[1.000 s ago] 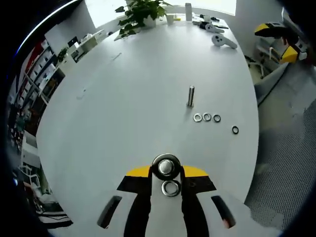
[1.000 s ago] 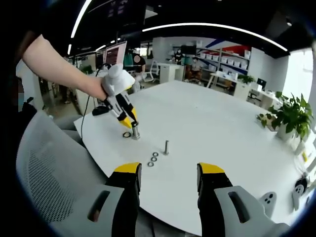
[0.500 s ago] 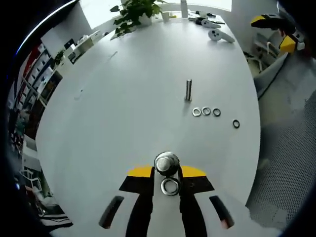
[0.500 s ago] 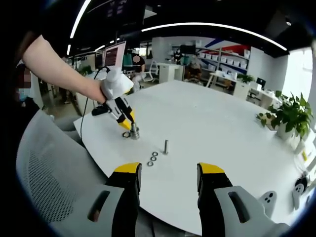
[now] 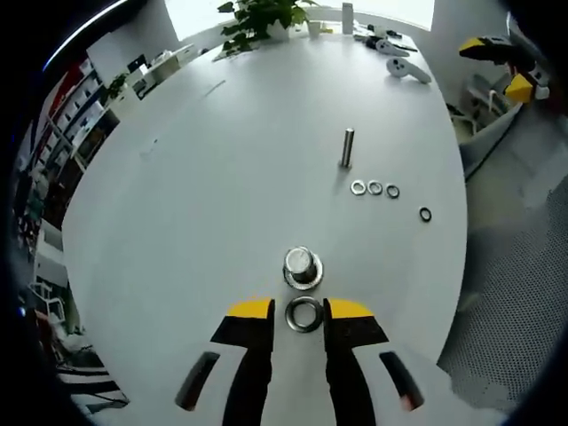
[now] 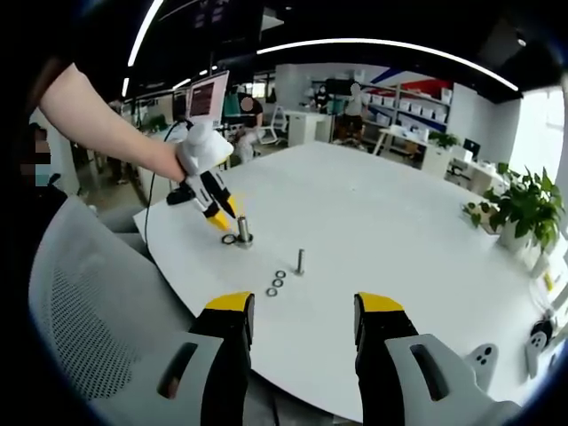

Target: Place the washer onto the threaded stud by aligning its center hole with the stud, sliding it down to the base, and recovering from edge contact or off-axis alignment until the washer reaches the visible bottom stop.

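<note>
Holding my left gripper (image 5: 304, 312) parted around washer (image 5: 304, 314) near the table (image 5: 222, 177) edge, just short of stud (image 5: 303, 265); right gripper (image 6: 302, 315) parted, empty, waiting well apart.

Round white table (image 5: 222, 177) bears a short capped steel stud (image 5: 303, 266), large steel washer (image 5: 304, 314) nearer, upright threaded stud (image 5: 347, 148) farther, four small rings (image 5: 375, 188) beside it.

Open table (image 5: 222, 177) is seen around the stud (image 5: 303, 267); a washer (image 5: 304, 314) lies just before it, a bolt (image 5: 347, 147) well beyond.
</note>
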A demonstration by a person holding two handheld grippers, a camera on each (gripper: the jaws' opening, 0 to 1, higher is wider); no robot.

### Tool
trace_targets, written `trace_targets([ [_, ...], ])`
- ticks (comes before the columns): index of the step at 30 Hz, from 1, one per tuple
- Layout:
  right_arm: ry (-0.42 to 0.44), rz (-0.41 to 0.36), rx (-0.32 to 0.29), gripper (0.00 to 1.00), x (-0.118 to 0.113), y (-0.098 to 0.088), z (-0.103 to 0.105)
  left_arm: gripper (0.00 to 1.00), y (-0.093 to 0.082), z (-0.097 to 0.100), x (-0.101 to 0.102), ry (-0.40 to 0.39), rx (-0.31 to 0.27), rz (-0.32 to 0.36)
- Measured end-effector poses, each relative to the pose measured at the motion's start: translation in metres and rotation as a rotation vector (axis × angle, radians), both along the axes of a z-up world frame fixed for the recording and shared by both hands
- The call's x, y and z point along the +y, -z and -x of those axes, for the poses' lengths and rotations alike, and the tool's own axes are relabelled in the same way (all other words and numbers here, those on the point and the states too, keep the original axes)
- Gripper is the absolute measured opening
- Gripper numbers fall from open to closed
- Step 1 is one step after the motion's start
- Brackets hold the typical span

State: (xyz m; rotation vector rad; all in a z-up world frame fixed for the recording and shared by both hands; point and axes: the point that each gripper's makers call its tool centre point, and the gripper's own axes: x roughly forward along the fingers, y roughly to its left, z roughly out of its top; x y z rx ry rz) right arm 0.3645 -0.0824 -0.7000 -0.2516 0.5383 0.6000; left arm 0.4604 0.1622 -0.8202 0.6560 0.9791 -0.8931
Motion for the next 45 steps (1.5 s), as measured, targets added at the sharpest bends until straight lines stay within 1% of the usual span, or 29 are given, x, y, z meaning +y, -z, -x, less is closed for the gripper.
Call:
trace_targets([
  [1, 0.001, 0.000, -0.001, 0.47, 0.000, 0.000, 0.000, 0.21, 0.000, 0.004, 0.001, -0.002, 0.000, -0.001],
  [4, 0.002, -0.002, -0.003, 0.47, 0.000, -0.001, 0.000, 0.21, 0.000, 0.005, 0.005, -0.005, -0.017, -0.007],
  [5, 0.002, -0.004, -0.002, 0.47, 0.000, -0.001, 0.000, 0.21, -0.001, 0.008, 0.005, -0.013, -0.018, 0.000],
  [10, -0.002, -0.010, -0.009, 0.47, 0.001, -0.003, 0.001, 0.22, 0.001, 0.015, 0.011, -0.043, -0.013, 0.013],
  [13, -0.015, -0.003, -0.005, 0.48, 0.003, -0.002, 0.001, 0.22, -0.002, 0.021, 0.017, -0.063, -0.011, 0.023],
  [18, -0.028, 0.009, -0.003, 0.48, 0.005, 0.000, 0.003, 0.23, -0.008, 0.030, 0.027, -0.110, -0.020, 0.053],
  [22, -0.034, 0.017, -0.009, 0.48, 0.006, -0.001, 0.003, 0.23, -0.005, 0.039, 0.037, -0.155, -0.019, 0.074],
  [25, -0.034, 0.018, -0.011, 0.48, 0.006, -0.001, 0.004, 0.24, -0.004, 0.044, 0.042, -0.195, -0.017, 0.103],
  [32, -0.058, 0.037, 0.003, 0.48, 0.011, 0.003, 0.006, 0.25, -0.003, 0.053, 0.053, -0.238, -0.019, 0.131],
  [36, -0.065, 0.039, 0.006, 0.48, 0.012, 0.004, 0.007, 0.26, -0.005, 0.054, 0.054, -0.263, -0.018, 0.145],
  [38, -0.067, 0.039, 0.007, 0.48, 0.012, 0.004, 0.007, 0.26, -0.005, 0.053, 0.052, -0.260, -0.021, 0.144],
  [45, -0.074, 0.047, -0.003, 0.48, 0.013, 0.003, 0.008, 0.27, -0.012, 0.041, 0.037, -0.242, -0.029, 0.150],
])
